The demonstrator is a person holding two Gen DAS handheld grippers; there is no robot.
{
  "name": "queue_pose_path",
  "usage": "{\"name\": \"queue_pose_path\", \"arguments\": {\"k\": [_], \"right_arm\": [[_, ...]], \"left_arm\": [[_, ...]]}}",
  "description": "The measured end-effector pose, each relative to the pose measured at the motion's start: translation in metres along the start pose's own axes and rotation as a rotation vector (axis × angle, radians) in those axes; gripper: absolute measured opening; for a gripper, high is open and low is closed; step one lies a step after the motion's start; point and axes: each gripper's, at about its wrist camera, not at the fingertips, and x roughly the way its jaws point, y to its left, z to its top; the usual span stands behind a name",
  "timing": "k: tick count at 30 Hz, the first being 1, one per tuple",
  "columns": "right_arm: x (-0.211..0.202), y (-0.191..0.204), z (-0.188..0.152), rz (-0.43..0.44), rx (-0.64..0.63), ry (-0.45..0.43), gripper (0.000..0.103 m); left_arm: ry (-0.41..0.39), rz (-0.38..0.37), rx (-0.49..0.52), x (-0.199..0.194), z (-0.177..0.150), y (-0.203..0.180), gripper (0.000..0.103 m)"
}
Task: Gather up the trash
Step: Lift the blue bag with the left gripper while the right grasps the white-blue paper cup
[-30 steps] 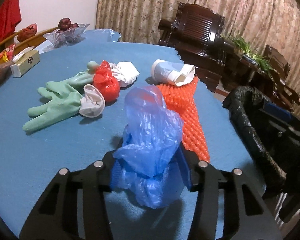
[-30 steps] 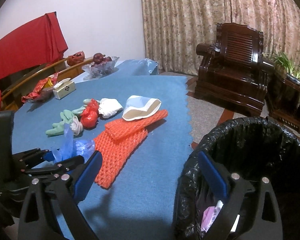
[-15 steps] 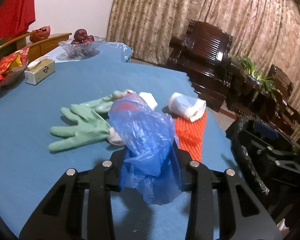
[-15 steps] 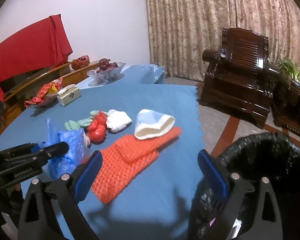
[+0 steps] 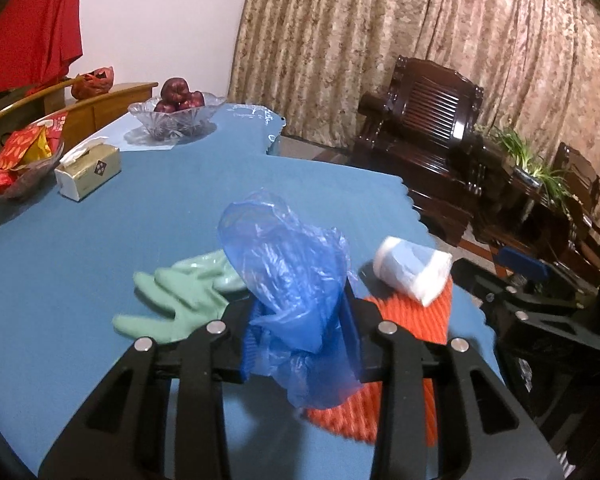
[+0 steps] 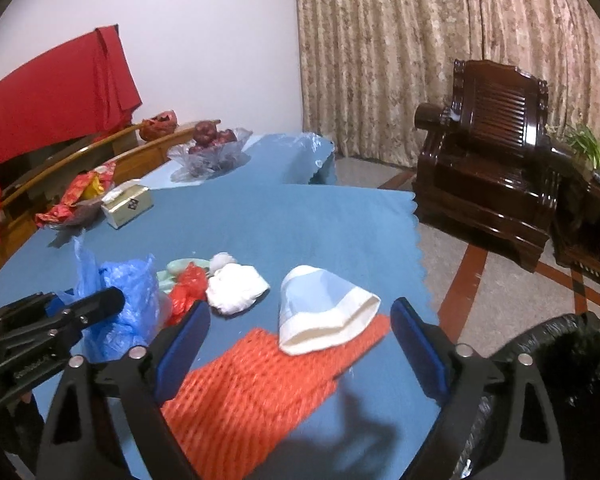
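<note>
Left gripper [image 5: 300,344]: jaws closed on blue plastic bag [image 5: 288,276], held above the table [image 5: 100,240], beside the orange foam net [image 6: 240,392]. Right gripper [image 6: 300,344]: jaws wide apart, holding nothing, over the net. On the net: paper cup [image 6: 324,312], tipped over. Left of the net: green glove [image 5: 172,304], red bag [image 6: 186,286], white wad [image 6: 236,288]. Right of the net: black-lined bin [image 6: 560,360]

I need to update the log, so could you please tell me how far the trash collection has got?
Done: little that shows; the black-lined trash bin sits at the table's edge, its contents unclear. In hand: the left tongs are shut on the blue plastic bag, held above the table. Left: the green glove, red bag, white wad, paper cup and orange foam net lie on the cloth. The right tongs are open and hold nothing.
</note>
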Motion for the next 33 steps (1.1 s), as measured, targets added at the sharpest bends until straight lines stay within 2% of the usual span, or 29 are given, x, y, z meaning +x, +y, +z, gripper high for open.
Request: {"name": "queue_pose_path", "arguments": {"k": [7,18,19,21,23,33], "right_arm": [[0.045,-0.007,-0.001,-0.037,0.029,0.100,0.089],[0.081,-0.010,-0.007,-0.069,0.004,0.194,0.089],[0.082,-0.010,-0.007,-0.061,0.004,0.199,0.088],[0.083,-0.009,-0.009,-0.051,-0.001,0.209,0.077],[0.082,-0.008,-0.010,-0.035,-0.008,0.215,0.063],[0.062,-0.008,-0.005,0.014,0.025,0.158,0.055]], "left_arm": [[0.015,0.010,-0.006,0.017,0.006,0.005,0.033],[0.050,0.014,-0.010,0.031,0.002,0.011,0.033],[0.051,0.013,-0.009,0.032,0.002,0.010,0.033],[0.055,0.012,-0.009,0.033,0.001,0.011,0.033],[0.060,0.010,-0.010,0.033,0.001,0.011,0.033],[0.055,0.000,-0.003,0.028,0.001,0.006,0.033]]}}
